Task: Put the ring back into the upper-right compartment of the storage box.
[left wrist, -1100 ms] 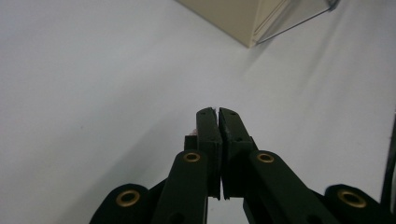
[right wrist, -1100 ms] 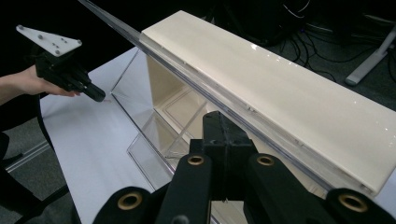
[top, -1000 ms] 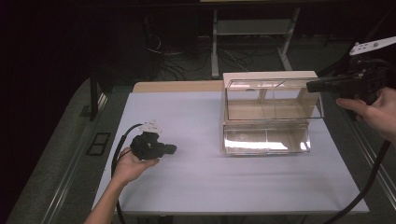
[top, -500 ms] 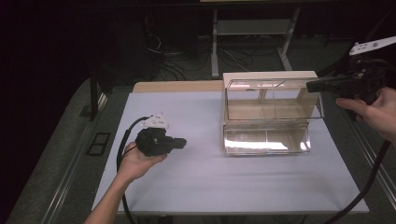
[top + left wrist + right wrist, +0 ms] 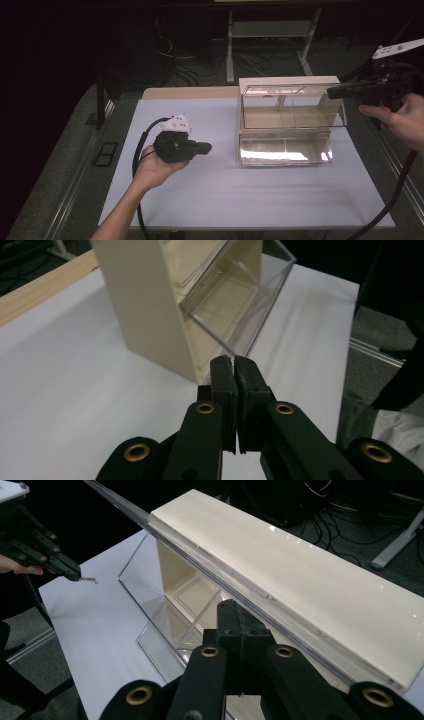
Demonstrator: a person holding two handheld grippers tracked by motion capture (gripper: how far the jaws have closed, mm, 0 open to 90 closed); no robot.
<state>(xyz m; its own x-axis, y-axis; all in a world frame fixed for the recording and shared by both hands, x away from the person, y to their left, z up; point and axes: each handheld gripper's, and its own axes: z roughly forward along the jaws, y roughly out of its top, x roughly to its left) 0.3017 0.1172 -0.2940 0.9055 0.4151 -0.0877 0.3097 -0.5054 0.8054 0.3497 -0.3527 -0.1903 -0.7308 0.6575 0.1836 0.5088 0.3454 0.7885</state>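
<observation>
Cream box with clear tilt-out bin (image 5: pixel 285 125) on white table (image 5: pixel 250 200), ahead of left gripper (image 5: pixel 204 148), well apart. Left jaws pressed together, empty. Right gripper (image 5: pixel 334 92) at box's upper right corner, just beside clear rim; jaws pressed together, empty.

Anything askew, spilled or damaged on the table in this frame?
Nothing stands out. The cream box with a clear tilted-open front sits square on the white table cover, unbroken, nothing spilled. Left gripper hangs over the cover, right gripper by the box's right end; both shut and empty.
</observation>
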